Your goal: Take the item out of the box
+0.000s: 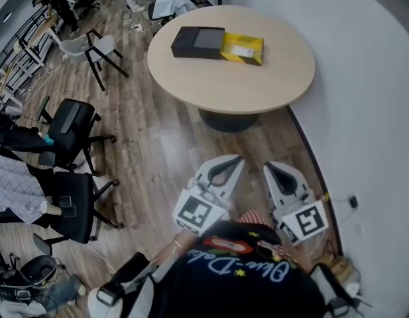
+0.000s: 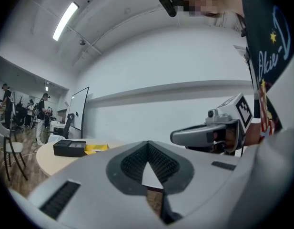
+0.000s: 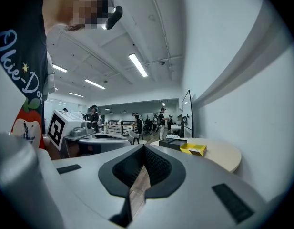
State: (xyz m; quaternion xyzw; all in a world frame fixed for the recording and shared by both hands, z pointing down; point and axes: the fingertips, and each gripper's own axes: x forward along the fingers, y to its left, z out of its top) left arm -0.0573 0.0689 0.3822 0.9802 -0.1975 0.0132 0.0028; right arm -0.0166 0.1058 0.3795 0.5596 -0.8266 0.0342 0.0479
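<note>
The approach is judged pending: left gripper (image 1: 238, 158) and right gripper (image 1: 268, 167), fingers (image 2: 89, 175) closed and empty, must be carried to the box (image 1: 198, 42) at 12 o'clock.

I count one round bench (image 1: 257, 85) ahead of me. On it are two things: one black box (image 1: 198, 42) and one yellow box (image 1: 242, 48). I have two grippers in hand, the left gripper (image 1: 236, 159) and the right gripper (image 1: 270, 167). Each has two fingers and one marker cube, so four fingers and two cubes in all. Off the bench I count two black office chairs (image 1: 70, 126) and at least one white chair (image 1: 101, 44). The left gripper view adds one whiteboard (image 2: 77, 109) and one ceiling light strip (image 2: 65, 20).
</note>
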